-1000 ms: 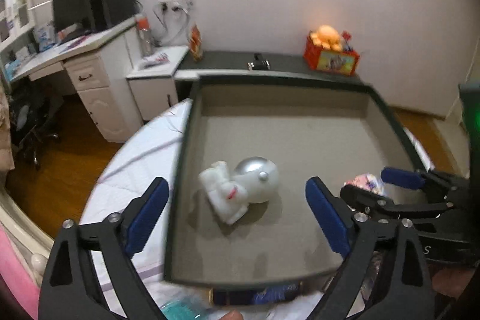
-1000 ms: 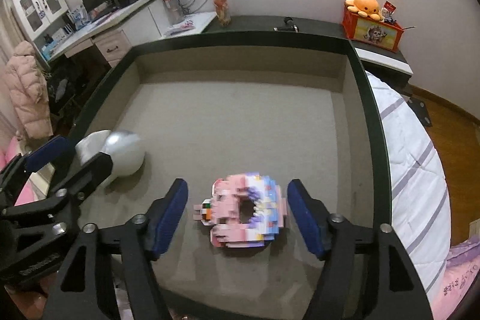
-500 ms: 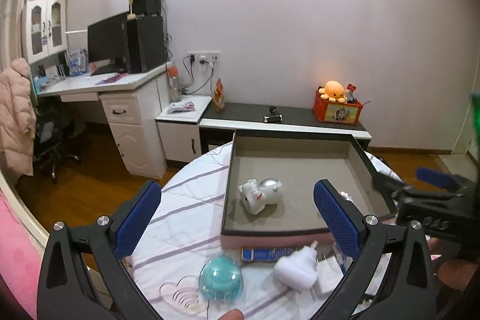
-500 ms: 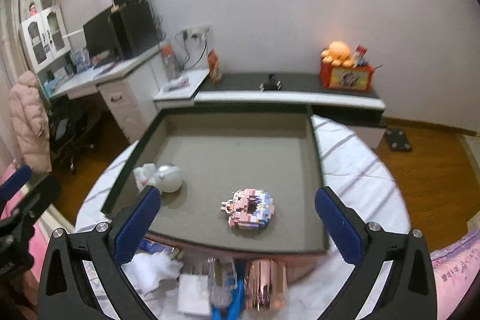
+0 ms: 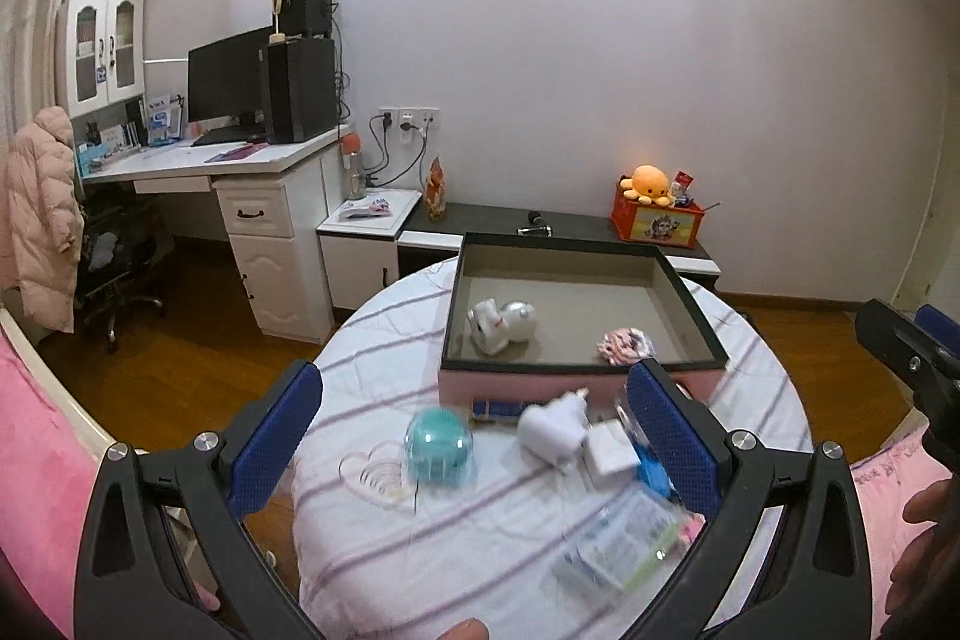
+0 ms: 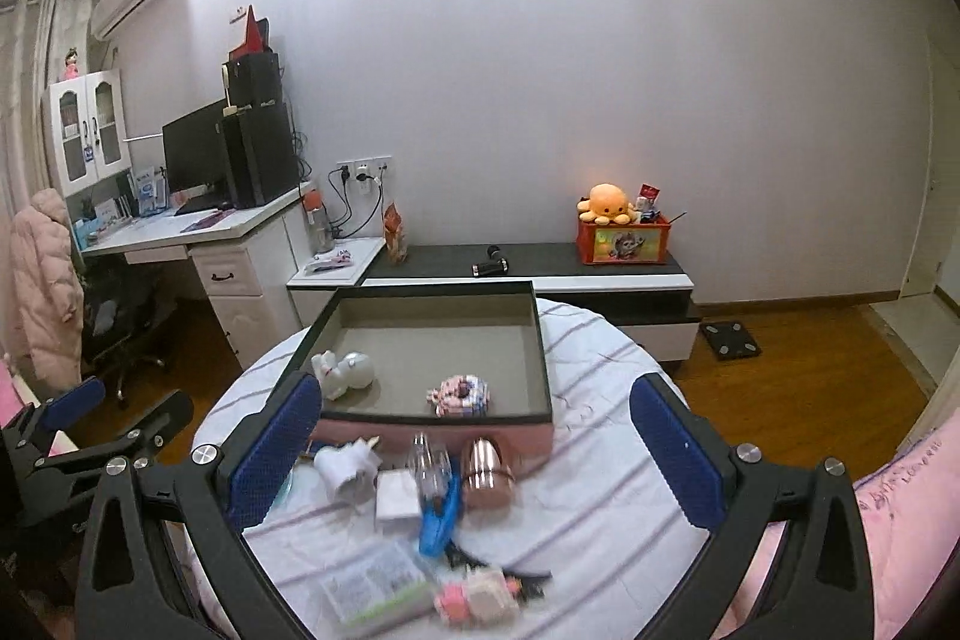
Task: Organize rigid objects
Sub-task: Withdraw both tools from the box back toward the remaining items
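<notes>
A: Tools, how are they standing?

B: Left tool (image 5: 474, 421) and right tool (image 6: 474, 436) are both gaping wide, nothing lying between their pads.

A: Where are the toys sitting?

B: White astronaut figure (image 6: 343, 371) and pink block donut (image 6: 461, 396) are lying apart inside the open box (image 6: 543, 340) on the round counter (image 6: 600, 466). Teal ball (image 5: 438, 445), white plug (image 6: 345, 469) and copper cup (image 6: 487, 472) are waiting just before the box.
</notes>
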